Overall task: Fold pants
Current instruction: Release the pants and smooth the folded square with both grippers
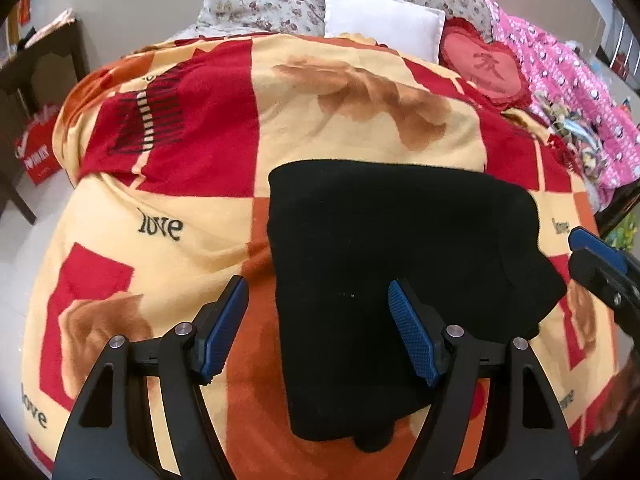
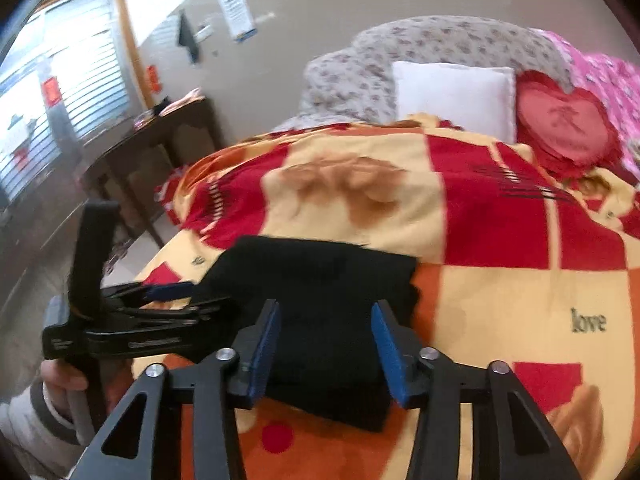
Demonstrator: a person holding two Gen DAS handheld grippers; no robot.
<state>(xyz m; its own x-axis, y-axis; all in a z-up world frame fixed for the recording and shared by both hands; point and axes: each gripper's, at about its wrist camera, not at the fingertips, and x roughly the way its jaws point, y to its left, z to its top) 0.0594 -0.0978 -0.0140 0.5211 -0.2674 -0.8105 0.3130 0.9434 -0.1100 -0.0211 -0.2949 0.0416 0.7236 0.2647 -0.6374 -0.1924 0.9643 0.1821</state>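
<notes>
The black pants (image 1: 392, 256) lie folded into a compact rectangle on the red, yellow and orange blanket (image 1: 192, 200). My left gripper (image 1: 318, 304) is open and empty, hovering above the pants' near left edge. In the right wrist view the folded pants (image 2: 320, 300) lie just ahead of my right gripper (image 2: 325, 320), which is open and empty above their near end. The left gripper also shows in the right wrist view (image 2: 172, 300), at the pants' left side. The right gripper's fingertips (image 1: 592, 248) show at the right edge of the left wrist view.
A white pillow (image 1: 380, 16), a red heart cushion (image 1: 484, 64) and a pink quilt (image 1: 568, 88) lie at the head of the bed. A dark wooden table (image 2: 160, 132) stands left of the bed. A red bag (image 1: 38, 152) sits on the floor.
</notes>
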